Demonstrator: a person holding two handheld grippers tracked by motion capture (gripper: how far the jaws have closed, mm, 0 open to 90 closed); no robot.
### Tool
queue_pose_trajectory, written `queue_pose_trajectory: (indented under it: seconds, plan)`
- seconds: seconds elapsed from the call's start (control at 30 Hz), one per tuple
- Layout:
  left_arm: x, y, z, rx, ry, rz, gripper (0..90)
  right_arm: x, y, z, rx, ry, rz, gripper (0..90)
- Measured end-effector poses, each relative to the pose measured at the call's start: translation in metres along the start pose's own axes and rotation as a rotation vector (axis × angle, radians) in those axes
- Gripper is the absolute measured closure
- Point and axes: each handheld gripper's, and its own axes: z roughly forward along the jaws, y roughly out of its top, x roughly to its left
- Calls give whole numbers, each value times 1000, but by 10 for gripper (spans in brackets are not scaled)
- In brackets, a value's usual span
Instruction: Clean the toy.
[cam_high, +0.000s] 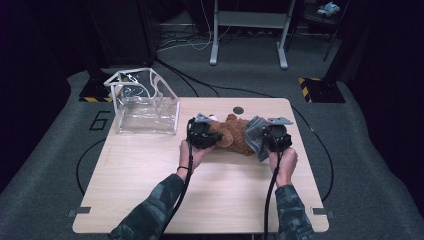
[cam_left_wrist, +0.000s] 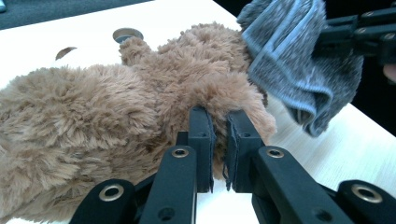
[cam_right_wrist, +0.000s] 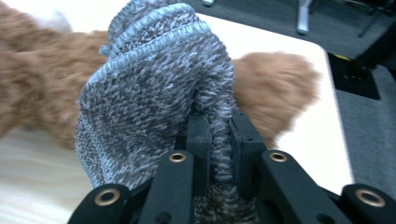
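Looking down from the high view, the brown plush bear (cam_high: 234, 134) lies mid-table between both hands, left gripper (cam_high: 209, 139) at its near-left side, right gripper (cam_high: 265, 142) holding up a grey knitted garment (cam_high: 255, 136) beside it. Left gripper view: jaws pinched tight on a tuft of the bear's fur. Right gripper view: jaws clamped on a fold of the garment, bear just behind.

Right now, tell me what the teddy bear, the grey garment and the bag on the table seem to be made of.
Teddy bear: brown plush, long shaggy pile, probably synthetic fur.
Grey garment: knitted yarn, mottled grey with ribbed, lighter edges; looks soft.
Bag: clear, glossy plastic film with white trim, judging by reflections and the table showing through.
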Motion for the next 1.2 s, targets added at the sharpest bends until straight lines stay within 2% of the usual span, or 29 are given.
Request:
queue_pose_trajectory:
  seconds: [0.2, 0.23, 0.33, 0.4, 0.47, 0.53, 0.57, 0.6, 0.63, 0.67, 0.73, 0.77, 0.8, 0.87, 0.93, 1.0, 1.03, 1.07, 1.1, 1.13, 1.17, 1.2]
  plan:
    - [-1, 1, 0, 0, -5, -3, 823, -19, -2, -8, -12, -76, 45, 806]
    - [-1, 1, 0, 2, -4, -5, 823, -21, -3, -10, -18, -72, 46, 805]
    - [-2, 2, 1, -5, -6, -9, 823, -17, -2, -18, -38, 3, 62, 806]
    - [-2, 2, 2, -5, -8, -11, 823, -8, 0, -23, -61, 77, 48, 806]
    - [-2, 3, 2, -4, -7, -9, 822, 11, 3, -26, -64, 153, 8, 806]
    - [-4, 3, 3, -3, -13, -11, 822, 23, 5, -25, -65, 205, -23, 806]
    - [-4, 3, 3, -3, -13, -11, 822, 23, 5, -25, -65, 205, -23, 806]
    - [-5, 4, 4, 2, -16, -4, 822, 40, 7, -21, -63, 269, -62, 806]
    - [-5, 4, 4, 2, -16, -4, 822, 40, 7, -21, -63, 269, -62, 806]
    - [-6, 4, 5, 5, -14, -5, 822, 56, 9, -15, -58, 336, -87, 806]
    - [-7, 3, 5, 9, -16, 1, 823, 61, 9, -14, -54, 345, -95, 807]
    - [-7, 3, 6, 9, -15, -1, 823, 68, 10, -10, -53, 339, -125, 807]
    - [-6, 3, 6, 8, -15, -2, 822, 70, 10, -7, -48, 328, -129, 808]
    - [-6, 3, 5, 8, -18, -2, 822, 69, 11, -2, -41, 305, -123, 810]
    - [-6, 3, 5, 5, -18, 1, 822, 66, 11, 2, -12, 254, -115, 811]
    - [-6, 3, 5, 4, -21, -2, 822, 53, 8, 7, 10, 167, -103, 813]
    - [-6, 3, 5, 4, -21, -2, 822, 53, 8, 7, 10, 167, -103, 813]
    - [-6, 3, 4, 2, -23, -3, 822, 40, 6, 8, 9, 137, -80, 815]
    - [-6, 3, 4, 2, -23, -3, 822, 40, 6, 8, 9, 137, -80, 815]
    - [-6, 3, 4, 4, -23, 0, 822, 28, 3, 8, 11, 106, -56, 815]
    - [-6, 3, 4, 4, -23, 0, 822, 28, 3, 8, 11, 106, -56, 815]
    - [-6, 4, 3, 0, -23, 0, 823, 17, 2, 7, 9, 67, -48, 815]
